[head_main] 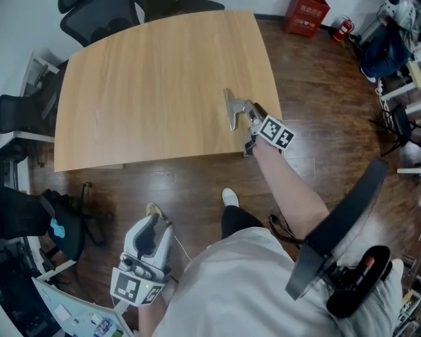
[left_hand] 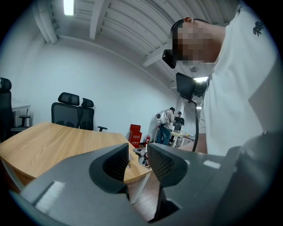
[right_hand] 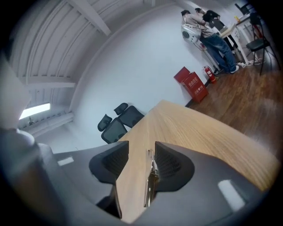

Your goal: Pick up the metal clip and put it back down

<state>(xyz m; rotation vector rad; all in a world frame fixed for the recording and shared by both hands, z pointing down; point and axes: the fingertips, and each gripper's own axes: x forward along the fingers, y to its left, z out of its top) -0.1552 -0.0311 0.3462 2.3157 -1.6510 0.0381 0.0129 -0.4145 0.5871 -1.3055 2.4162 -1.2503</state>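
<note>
The metal clip (head_main: 231, 112) lies on the wooden table (head_main: 151, 85) close to its near right corner. My right gripper (head_main: 248, 117) reaches to it from the right. In the right gripper view the clip (right_hand: 150, 181) stands edge-on between the jaws of the right gripper (right_hand: 141, 151), close against the right-hand pad (right_hand: 170, 161), with a clear gap to the left one, so the jaws are open. My left gripper (head_main: 146, 253) hangs low beside the person, over the floor. In its own view the left gripper (left_hand: 138, 155) has its jaws a little apart with nothing between them.
Black office chairs (head_main: 99, 20) stand at the table's far side and another chair (head_main: 348, 243) sits at the person's right. A red box (head_main: 306, 16) and a fire extinguisher (head_main: 342, 29) are on the dark wood floor beyond the table. People stand at desks (left_hand: 172, 126) far off.
</note>
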